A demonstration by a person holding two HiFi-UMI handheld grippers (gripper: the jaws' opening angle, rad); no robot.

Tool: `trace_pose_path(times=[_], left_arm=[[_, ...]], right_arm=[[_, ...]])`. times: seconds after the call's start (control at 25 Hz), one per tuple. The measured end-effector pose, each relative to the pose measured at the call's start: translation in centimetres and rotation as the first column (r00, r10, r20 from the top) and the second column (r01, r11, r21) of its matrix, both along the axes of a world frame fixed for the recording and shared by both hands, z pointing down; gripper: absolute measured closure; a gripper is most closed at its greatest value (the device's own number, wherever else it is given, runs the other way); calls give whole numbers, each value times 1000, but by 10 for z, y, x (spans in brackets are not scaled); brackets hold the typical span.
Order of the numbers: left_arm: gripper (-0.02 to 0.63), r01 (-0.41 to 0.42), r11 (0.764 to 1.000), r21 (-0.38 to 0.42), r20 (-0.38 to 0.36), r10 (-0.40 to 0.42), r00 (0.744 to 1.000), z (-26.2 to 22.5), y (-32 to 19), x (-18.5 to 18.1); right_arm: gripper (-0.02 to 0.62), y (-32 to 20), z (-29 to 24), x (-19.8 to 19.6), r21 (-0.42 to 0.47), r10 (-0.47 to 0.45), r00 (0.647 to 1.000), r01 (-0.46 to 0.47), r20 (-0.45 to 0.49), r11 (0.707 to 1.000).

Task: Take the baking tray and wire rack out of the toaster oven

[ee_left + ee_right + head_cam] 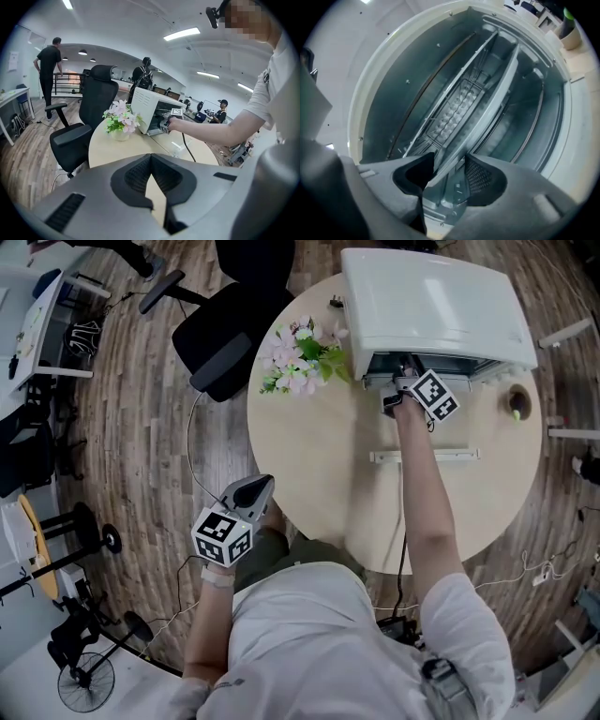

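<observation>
The white toaster oven (431,306) stands at the round table's far side with its door folded down. My right gripper (401,385) reaches level into its mouth. Seen from the right gripper view, which is rolled sideways, the baking tray (490,105) shows edge-on, with the wire rack (454,110) beside it. My right gripper (450,171) is open, and the tray's near rim runs between its jaws without the pads pressing on it. My left gripper (258,491) hangs shut and empty at the table's near left edge, pointing at the tabletop (112,150) and far from the oven (147,110).
The oven door's white handle (427,456) lies on the table (309,484) under my right forearm. A pot of pink flowers (300,357) stands left of the oven and a wooden cup (516,404) to its right. A black office chair (225,334) is behind the table.
</observation>
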State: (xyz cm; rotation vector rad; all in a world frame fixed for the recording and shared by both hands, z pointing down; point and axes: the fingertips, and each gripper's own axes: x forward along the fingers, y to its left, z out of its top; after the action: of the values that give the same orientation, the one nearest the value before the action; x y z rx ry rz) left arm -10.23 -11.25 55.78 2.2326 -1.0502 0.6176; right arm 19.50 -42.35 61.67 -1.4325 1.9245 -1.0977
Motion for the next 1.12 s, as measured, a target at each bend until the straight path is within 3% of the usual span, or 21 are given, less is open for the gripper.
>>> trace_pose_path(times=[0.68, 1.12], left_arm=[[607, 16, 1000, 3, 8, -16, 1000, 0, 13, -5], [607, -22, 999, 24, 10, 21, 1000, -5, 28, 0]], right_arm=[[436, 23, 3, 1, -32, 46, 988, -41, 150, 999], [471, 69, 6, 3, -47, 77, 949, -65, 306, 997]])
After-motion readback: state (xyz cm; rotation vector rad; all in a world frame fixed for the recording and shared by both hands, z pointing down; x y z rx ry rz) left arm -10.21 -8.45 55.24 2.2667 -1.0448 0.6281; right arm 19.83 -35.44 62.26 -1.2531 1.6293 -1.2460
